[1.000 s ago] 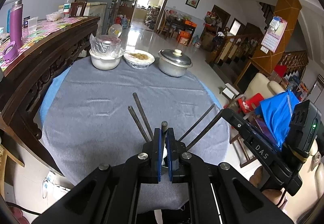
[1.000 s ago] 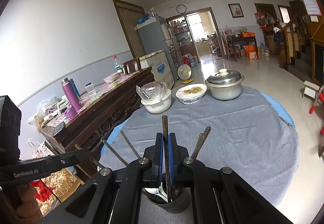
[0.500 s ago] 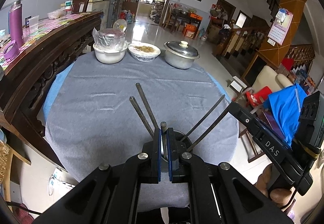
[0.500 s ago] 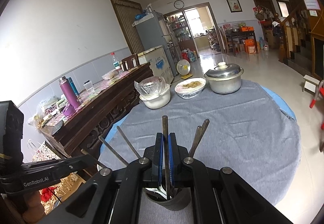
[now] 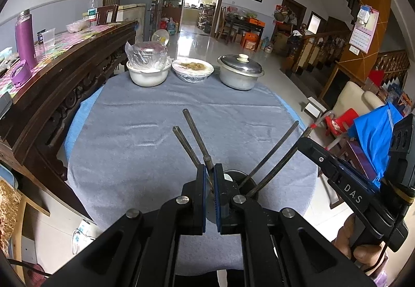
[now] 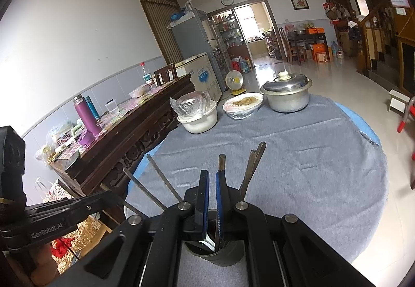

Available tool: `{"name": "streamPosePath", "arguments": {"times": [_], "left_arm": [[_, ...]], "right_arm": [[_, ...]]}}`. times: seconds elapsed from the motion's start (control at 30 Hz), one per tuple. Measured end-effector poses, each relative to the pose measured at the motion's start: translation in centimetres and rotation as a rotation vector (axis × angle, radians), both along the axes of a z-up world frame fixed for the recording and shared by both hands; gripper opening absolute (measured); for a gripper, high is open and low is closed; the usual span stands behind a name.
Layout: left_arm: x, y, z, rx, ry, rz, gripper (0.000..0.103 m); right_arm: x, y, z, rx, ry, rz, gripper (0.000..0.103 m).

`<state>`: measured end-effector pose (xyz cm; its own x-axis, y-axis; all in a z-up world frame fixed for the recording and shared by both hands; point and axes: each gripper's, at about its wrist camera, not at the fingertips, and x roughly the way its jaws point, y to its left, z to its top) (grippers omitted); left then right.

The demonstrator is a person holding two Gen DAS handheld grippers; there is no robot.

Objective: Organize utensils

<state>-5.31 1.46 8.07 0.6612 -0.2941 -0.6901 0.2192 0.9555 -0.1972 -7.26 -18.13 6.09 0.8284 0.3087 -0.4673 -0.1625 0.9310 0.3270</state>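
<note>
1. Left gripper [image 5: 210, 178]: jaws drawn in narrow, clamped on a single dark stick [image 5: 207, 161] whose blunt top shows just above the pads. The gripper points steeply down over the table's near edge.

2. Right gripper [image 6: 212, 188]: jaws equally narrow, clamped on a stick of the same kind [image 6: 221, 163] that stands nearly upright between the pads. Whether both grippers hold one and the same stick cannot be told.

3. Cup [image 6: 223, 253]: dark, round, directly under the right gripper's tips on the grey cloth [image 6: 298, 157]. The held stick's lower end runs down into its mouth; the bottom is hidden.

4. Other sticks [image 6: 253, 165]: two lean to the right of the right gripper and two to its left, all rooted in the cup and fanned outward.

5. Governing relation: the held stick's long axis is close to vertical and in line with the cup below. Judgement: it is seated or nearly so, and the next move is a release and a straight lift clear of the leaning sticks.

6. Far edge: bowl [image 5: 147, 74], dish [image 5: 193, 70] and pot [image 5: 240, 75], well apart from the work.
</note>
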Motion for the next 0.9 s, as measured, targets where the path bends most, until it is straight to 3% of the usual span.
{"name": "streamPosePath", "arguments": {"times": [0.17, 0.4, 0.43, 0.47, 0.57, 0.9], "left_arm": [[0.2, 0.0, -0.2, 0.024, -0.009, 0.016, 0.005], [1.2, -0.1, -2.0, 0.036, 0.056, 0.016, 0.008], [1.2, -0.1, -2.2, 0.041, 0.062, 0.020, 0.017], [1.3, 0.0, -2.5, 0.047, 0.067, 0.027, 0.031], [1.2, 0.4, -2.6, 0.064, 0.051, 0.050, 0.053], [1.0, 1.3, -3.4, 0.138, 0.050, 0.102, 0.065]], "right_arm": [[0.0, 0.1, -0.1, 0.002, 0.006, 0.004, 0.006], [0.1, -0.3, -0.3, 0.014, 0.020, 0.003, 0.006], [0.2, -0.3, -0.3, 0.017, 0.024, 0.003, 0.006], [0.2, -0.3, -0.4, 0.021, 0.029, 0.005, 0.006], [0.3, -0.5, -0.6, 0.033, 0.041, 0.006, 0.006], [0.4, 0.1, -1.9, 0.029, 0.084, 0.027, 0.010]]}}
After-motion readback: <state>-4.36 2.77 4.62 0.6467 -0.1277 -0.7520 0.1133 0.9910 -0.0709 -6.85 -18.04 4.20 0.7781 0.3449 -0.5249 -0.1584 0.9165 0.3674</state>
